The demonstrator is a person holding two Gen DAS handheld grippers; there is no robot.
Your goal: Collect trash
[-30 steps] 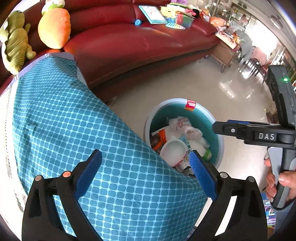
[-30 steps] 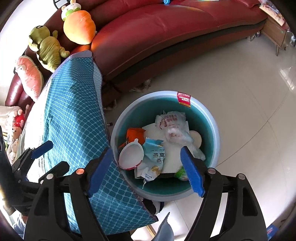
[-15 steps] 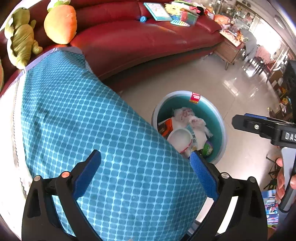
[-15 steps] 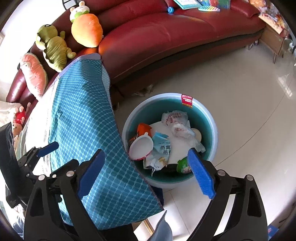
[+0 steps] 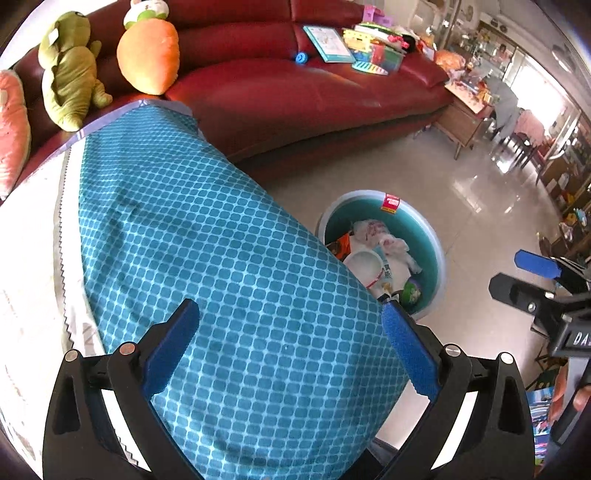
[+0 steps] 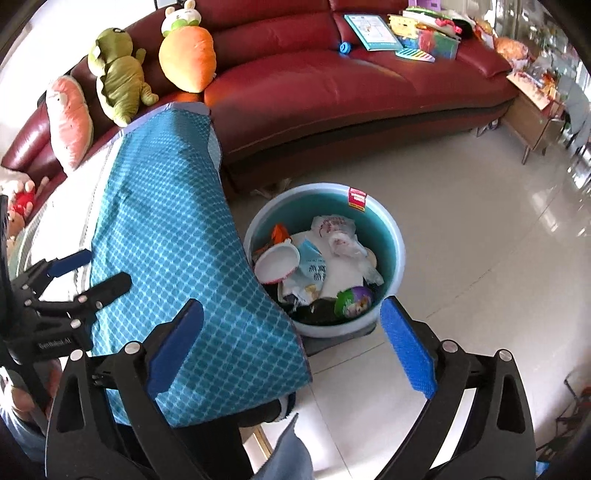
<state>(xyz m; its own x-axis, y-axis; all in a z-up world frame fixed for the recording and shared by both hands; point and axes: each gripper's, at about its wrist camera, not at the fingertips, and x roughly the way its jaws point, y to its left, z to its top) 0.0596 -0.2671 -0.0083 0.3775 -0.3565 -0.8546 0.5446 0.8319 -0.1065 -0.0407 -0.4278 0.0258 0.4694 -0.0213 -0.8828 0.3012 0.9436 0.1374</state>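
A round teal basin (image 6: 391, 236) stands on the tiled floor beside the table and holds trash: a white bowl (image 6: 277, 263), wrappers (image 6: 336, 236) and a purple-green packet (image 6: 354, 301). It also shows in the left wrist view (image 5: 432, 243). My right gripper (image 6: 291, 347) is open and empty, high above the basin's near rim. My left gripper (image 5: 291, 350) is open and empty above the blue checked tablecloth (image 5: 221, 266). The right gripper shows at the right edge of the left wrist view (image 5: 539, 280), and the left gripper at the left of the right wrist view (image 6: 77, 280).
A red leather sofa (image 6: 332, 81) runs behind the table and basin, with plush toys (image 6: 118, 88) at its left end and books and toys (image 6: 406, 33) at its right. A wooden side table (image 6: 532, 110) stands at the far right. Pale tiled floor (image 6: 480, 258) surrounds the basin.
Both grippers have pulled up and back from the basin, which now looks smaller and farther. Both stay open and empty.
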